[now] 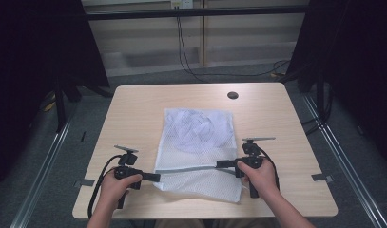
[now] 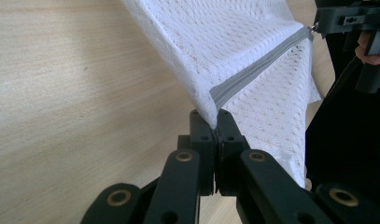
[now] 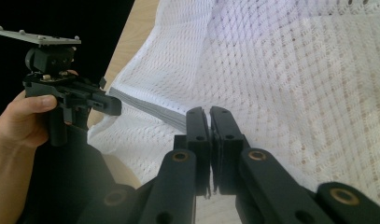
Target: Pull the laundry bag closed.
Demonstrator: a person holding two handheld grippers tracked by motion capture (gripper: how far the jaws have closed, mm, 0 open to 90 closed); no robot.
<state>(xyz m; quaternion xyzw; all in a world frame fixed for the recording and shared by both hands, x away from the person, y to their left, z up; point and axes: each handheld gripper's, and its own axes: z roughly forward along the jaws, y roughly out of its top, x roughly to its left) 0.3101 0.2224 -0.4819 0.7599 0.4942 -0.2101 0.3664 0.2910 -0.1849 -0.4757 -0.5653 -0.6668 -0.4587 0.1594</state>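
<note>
Tools (image 1: 155, 177) (image 1: 220, 164) clamped on mesh bag (image 1: 196, 142) zipper (image 1: 188, 168)

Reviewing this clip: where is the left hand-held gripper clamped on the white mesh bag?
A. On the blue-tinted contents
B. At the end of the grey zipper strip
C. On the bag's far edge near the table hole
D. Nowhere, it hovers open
B: the left hand-held gripper is shut on the mesh bag where the grey zipper strip ends.

A pale wooden bench (image 1: 134, 109) with a round black cable hole (image 1: 232, 95) stands on grey carpet floor (image 1: 148, 76). Black curtains (image 1: 34, 57) hang at both sides; black cables (image 1: 184, 57) run down the beige back wall (image 1: 248, 38).
</note>
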